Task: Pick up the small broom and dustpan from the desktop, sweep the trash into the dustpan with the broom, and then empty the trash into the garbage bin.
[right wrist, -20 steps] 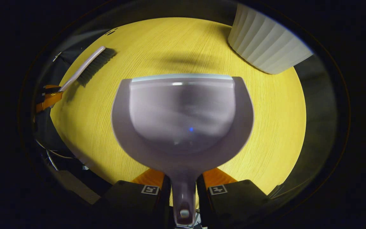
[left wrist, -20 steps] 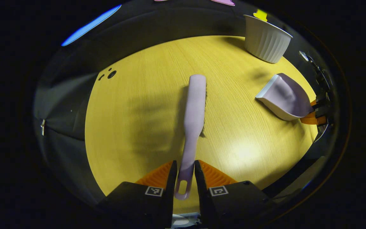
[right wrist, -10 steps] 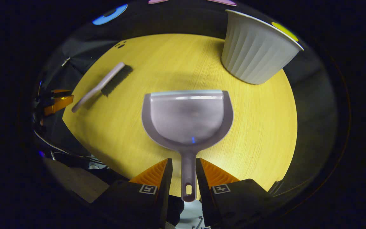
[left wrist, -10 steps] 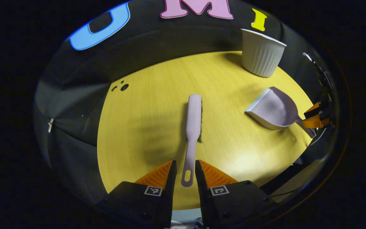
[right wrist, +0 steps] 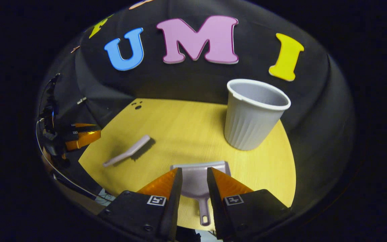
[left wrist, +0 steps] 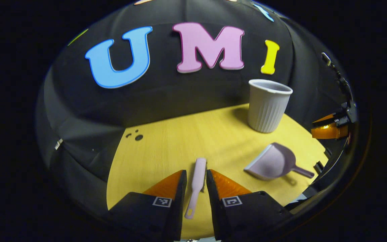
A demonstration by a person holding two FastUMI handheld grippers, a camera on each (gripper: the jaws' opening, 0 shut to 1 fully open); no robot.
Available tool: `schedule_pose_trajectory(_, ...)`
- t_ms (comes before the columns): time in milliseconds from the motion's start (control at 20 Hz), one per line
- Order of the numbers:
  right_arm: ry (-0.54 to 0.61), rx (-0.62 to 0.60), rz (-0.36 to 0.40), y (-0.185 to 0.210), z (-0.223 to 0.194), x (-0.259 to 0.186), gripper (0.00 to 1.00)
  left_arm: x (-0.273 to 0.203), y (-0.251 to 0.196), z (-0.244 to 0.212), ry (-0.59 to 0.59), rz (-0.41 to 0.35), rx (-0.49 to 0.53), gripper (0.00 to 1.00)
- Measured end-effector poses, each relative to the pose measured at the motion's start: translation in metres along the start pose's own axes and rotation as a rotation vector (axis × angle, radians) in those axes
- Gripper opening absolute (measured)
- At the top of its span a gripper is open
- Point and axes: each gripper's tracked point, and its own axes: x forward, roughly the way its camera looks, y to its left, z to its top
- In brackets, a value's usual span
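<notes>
Broom (left wrist: 196, 183) lies below the left hand-held gripper (left wrist: 196, 179) — dustpan (right wrist: 196, 183) below the right (right wrist: 191, 178); both parted, gripping nothing.

A round table (left wrist: 166, 148) with a yellow, light wood-grain top stands inside the booth, its far edge close against the wall. The wall is a black cloth (left wrist: 79, 111) that hangs in soft folds and curves round behind the table on both sides. A few small dark marks (left wrist: 136, 136), perhaps holes, sit near the table's far left edge. Light falls from above, brightening the middle of the table (right wrist: 186, 127).
</notes>
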Motion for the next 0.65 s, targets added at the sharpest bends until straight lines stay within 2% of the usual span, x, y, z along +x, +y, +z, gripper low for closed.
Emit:
schedule_pose_trajectory(150,-0.126,-0.032,-0.006,0.007,0.035,-0.015,0.47,-0.011,-0.010,0.039,-0.114,-0.012,0.001,0.40)
schedule_pose_trajectory(200,-0.168,-0.040,-0.012,0.009,0.047,-0.021,0.43,-0.018,-0.014,0.049,-0.150,-0.022,-0.008,0.40)
schedule_pose_trajectory(400,-0.306,-0.094,-0.059,0.008,0.078,-0.040,0.47,-0.037,-0.026,0.086,-0.266,-0.052,-0.057,0.40)
schedule_pose_trajectory(450,-0.324,-0.096,-0.062,0.008,0.082,-0.043,0.45,-0.040,-0.025,0.091,-0.285,-0.048,-0.060,0.40)
schedule_pose_trajectory(550,-0.334,-0.088,-0.062,0.008,0.083,-0.044,0.47,-0.043,-0.021,0.093,-0.298,-0.034,-0.063,0.39)
schedule_pose_trajectory(600,-0.336,-0.084,-0.059,0.009,0.083,-0.043,0.47,-0.043,-0.021,0.091,-0.296,-0.032,-0.066,0.32)
schedule_pose_trajectory(650,-0.333,-0.082,-0.055,0.009,0.083,-0.043,0.47,-0.043,-0.020,0.090,-0.295,-0.033,-0.074,0.32)
